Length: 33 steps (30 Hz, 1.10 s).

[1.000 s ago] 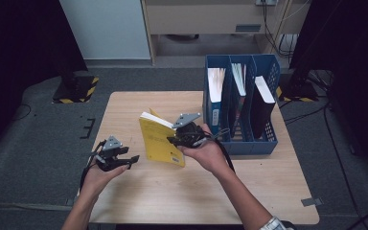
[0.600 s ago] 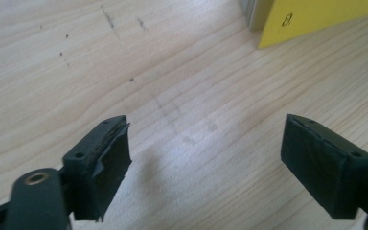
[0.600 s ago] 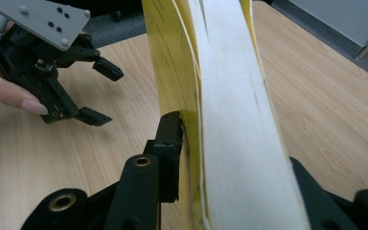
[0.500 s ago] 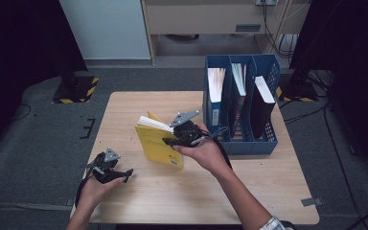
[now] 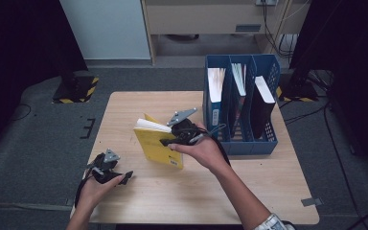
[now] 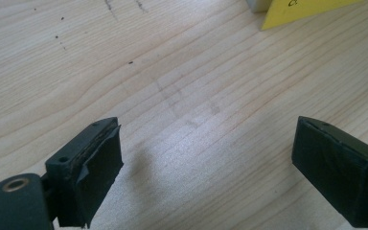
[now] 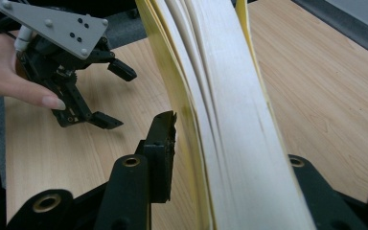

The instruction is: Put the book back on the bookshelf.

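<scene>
The right hand-held gripper (image 5: pixel 168 139) is clamped on the thick yellow-covered paperback book (image 5: pixel 157 143), standing near the middle of the pale wooden tabletop (image 5: pixel 249 191), its jaws having just been easing apart with the book between them. The left hand-held gripper (image 5: pixel 124 176), low at the near left, has just been opening and gapes wide, nothing between its jaws. A blue three-slot plastic file rack (image 5: pixel 242 143) stands at the far right.

A light wooden table (image 5: pixel 249 201) carries a blue three-slot file holder (image 5: pixel 267 140) at its far right corner with books standing in each slot, beyond it lie grey carpet (image 5: pixel 38 143), a yellow-and-black striped stand base (image 5: pixel 75 91) and a pale cabinet (image 5: pixel 106 28).
</scene>
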Tool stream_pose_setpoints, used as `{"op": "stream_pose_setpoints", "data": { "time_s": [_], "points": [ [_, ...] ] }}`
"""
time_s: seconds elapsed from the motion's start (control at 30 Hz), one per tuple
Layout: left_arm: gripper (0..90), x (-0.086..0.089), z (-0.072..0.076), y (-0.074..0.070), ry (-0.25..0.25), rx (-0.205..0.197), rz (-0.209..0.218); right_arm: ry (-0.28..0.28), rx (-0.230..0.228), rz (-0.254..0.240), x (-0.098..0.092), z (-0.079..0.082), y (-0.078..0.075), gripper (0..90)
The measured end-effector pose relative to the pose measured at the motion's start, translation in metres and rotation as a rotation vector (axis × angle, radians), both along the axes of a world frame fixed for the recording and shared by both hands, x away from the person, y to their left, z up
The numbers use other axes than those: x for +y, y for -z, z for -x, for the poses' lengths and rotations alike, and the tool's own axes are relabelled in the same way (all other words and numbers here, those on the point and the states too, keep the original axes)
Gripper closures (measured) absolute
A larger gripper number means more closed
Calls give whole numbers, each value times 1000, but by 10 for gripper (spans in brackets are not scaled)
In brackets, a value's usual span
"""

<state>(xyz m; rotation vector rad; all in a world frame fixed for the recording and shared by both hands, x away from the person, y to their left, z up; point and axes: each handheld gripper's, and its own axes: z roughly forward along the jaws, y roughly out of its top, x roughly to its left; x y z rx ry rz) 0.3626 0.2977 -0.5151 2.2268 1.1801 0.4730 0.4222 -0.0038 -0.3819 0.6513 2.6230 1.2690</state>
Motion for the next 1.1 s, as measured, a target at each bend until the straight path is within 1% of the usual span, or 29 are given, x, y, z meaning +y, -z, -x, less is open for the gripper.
{"op": "stream_pose_setpoints", "data": {
  "time_s": [0.1, 0.23, 0.3, 0.4, 0.5, 0.57, 0.63, 0.77, 0.87, 0.97, 1.1],
  "points": [
    [98, -1, 0, 0, 4, 2, -4, -3, 6, 0, 3, -1, 0, 624],
    [101, -1, 0, 1, 7, 5, -6, -11, 5, 2, 5, -2, -1, 645],
    [102, -1, 0, 2, 7, 12, -8, -2, 6, 4, 5, -2, -1, 683],
    [106, -1, 0, 2, 8, 13, -9, -1, 4, -1, 4, -3, 0, 725],
    [110, 0, 0, 2, 8, 16, -12, 15, 1, 1, 3, -4, -1, 741],
    [111, 1, -1, 3, 7, 21, -14, 32, 10, -6, 2, -5, -1, 745],
    [111, 1, -1, 3, 6, 23, -18, 48, 23, -24, 0, -8, 0, 747],
    [104, 4, -2, 4, 0, 23, -16, 93, 69, -71, -5, -15, 0, 749],
    [96, 6, -3, 6, -7, 34, -23, 122, 94, -97, -8, -18, -2, 750],
    [86, 8, -4, 7, -14, 39, -19, 133, 111, -118, -12, -20, -4, 750],
    [80, 10, -4, 7, -22, 40, -20, 145, 152, -166, -17, -21, -6, 750]
  ]
}}
